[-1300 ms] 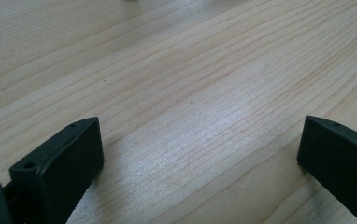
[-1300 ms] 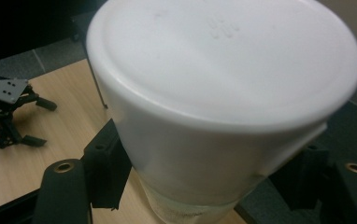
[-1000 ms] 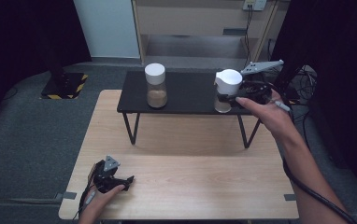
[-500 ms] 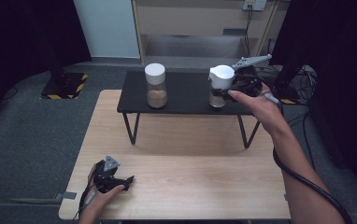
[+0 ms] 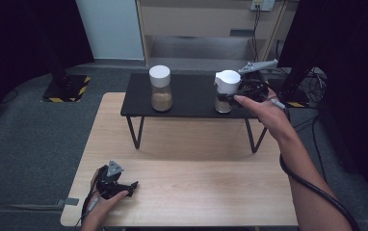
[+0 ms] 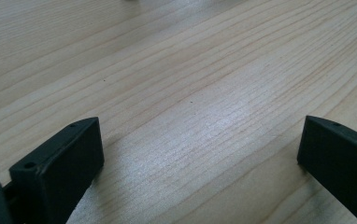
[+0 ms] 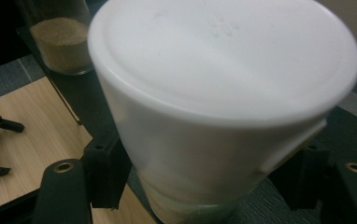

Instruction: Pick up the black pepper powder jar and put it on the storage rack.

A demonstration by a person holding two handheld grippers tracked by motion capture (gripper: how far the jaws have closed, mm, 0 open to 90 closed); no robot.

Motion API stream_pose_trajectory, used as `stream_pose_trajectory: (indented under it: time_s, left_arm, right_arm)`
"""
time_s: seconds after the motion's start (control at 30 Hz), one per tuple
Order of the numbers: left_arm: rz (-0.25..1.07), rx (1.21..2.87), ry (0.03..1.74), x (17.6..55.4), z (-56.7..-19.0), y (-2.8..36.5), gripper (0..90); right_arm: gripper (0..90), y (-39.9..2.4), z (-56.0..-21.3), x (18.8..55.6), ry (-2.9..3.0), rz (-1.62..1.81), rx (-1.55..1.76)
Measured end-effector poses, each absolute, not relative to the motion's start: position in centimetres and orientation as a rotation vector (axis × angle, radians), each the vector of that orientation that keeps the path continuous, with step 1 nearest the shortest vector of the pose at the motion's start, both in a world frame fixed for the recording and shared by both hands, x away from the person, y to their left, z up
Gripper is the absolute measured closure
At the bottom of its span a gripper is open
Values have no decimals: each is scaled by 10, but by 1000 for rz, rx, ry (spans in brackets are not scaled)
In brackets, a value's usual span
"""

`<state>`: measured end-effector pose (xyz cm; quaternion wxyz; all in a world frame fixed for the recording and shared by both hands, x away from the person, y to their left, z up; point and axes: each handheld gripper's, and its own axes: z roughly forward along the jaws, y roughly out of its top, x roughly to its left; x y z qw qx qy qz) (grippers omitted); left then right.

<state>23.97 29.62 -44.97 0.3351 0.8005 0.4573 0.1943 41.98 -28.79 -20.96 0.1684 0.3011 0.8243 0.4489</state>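
From above, the right gripper [image 5: 228,96] pinches a white-capped jar [image 5: 226,91] at the right end of the black shelf [image 5: 191,98], a second jar [image 5: 161,89] to its left. The left gripper [image 6: 200,154] rests spread on the wooden table [image 6: 176,84]. Up close, the right gripper's jaws clamp the jar [image 7: 214,116] below its cap; judging by this, the grasp is made, and lifting upright comes next.

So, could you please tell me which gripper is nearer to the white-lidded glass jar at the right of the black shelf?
Right. The right gripper is clamped around the white-lidded glass jar; the left gripper rests open on the light wooden table, far from it.
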Motion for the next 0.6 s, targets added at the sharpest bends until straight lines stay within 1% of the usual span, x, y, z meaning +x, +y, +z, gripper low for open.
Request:
stream_pose_trajectory:
  time_s: [0.4,0.5,0.6]
  left_arm:
    - [507,2088,1193,240,-450,296,0]
    - [507,2089,1193,240,-450,296,0]
    - [507,2089,1193,240,-450,296,0]
  right_arm:
    - [298,-287,-210,421,2344,1281,865]
    - [253,-287,-210,421,2343,1281,863]
    - [183,-287,-209,420,2347,1281,858]
